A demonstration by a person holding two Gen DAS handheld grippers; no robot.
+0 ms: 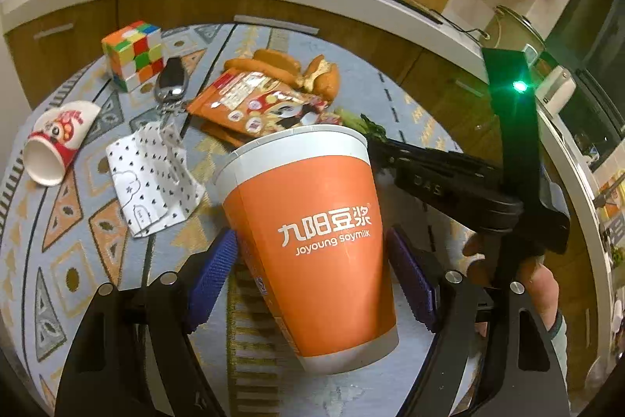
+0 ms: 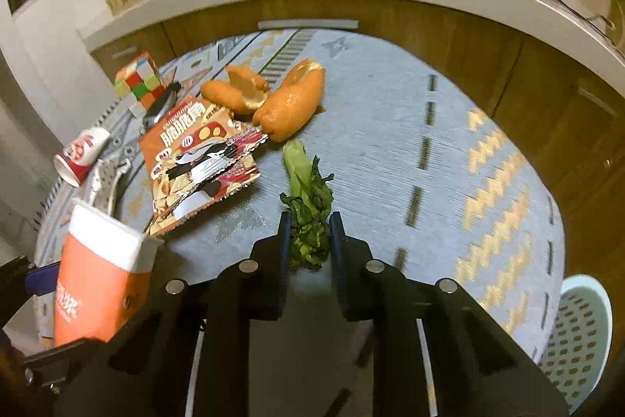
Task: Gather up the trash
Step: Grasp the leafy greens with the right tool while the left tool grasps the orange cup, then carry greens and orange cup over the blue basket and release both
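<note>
Gripping a wilted green vegetable scrap (image 2: 308, 221), the right gripper (image 2: 310, 233) has its dark fingers (image 2: 282, 245) pressed against both sides of the leaves, low over the patterned tablecloth (image 2: 390, 143). The scrap's pale stalk end sticks out ahead of the fingertips, toward the orange peels (image 2: 291, 100) lying further along the cloth.

The left gripper (image 1: 312, 260) brackets an orange Joyoung soymilk paper cup (image 1: 312, 241); its blue-padded fingers (image 1: 213, 272) flank the cup on both sides. The left pad touches the cup wall, while a narrow gap shows beside the right pad, so I cannot tell whether the hold is firm. The cup tilts, with its white rim pointing away from the camera.

Past the cup lie orange snack wrappers (image 1: 254, 104) with a cartoon panda, overlapping one another, and just beside them the orange peels (image 1: 297, 71). To the left, a crumpled white paper with small black hearts (image 1: 156, 178) rests near a tipped-over red-and-white paper cup (image 1: 58, 143). A Rubik's cube (image 1: 133, 55) and a car key fob (image 1: 172, 81) sit at the far left of the cloth. A pale perforated plastic basket (image 2: 578, 339) stands off the table's lower right edge in the right wrist view.
</note>
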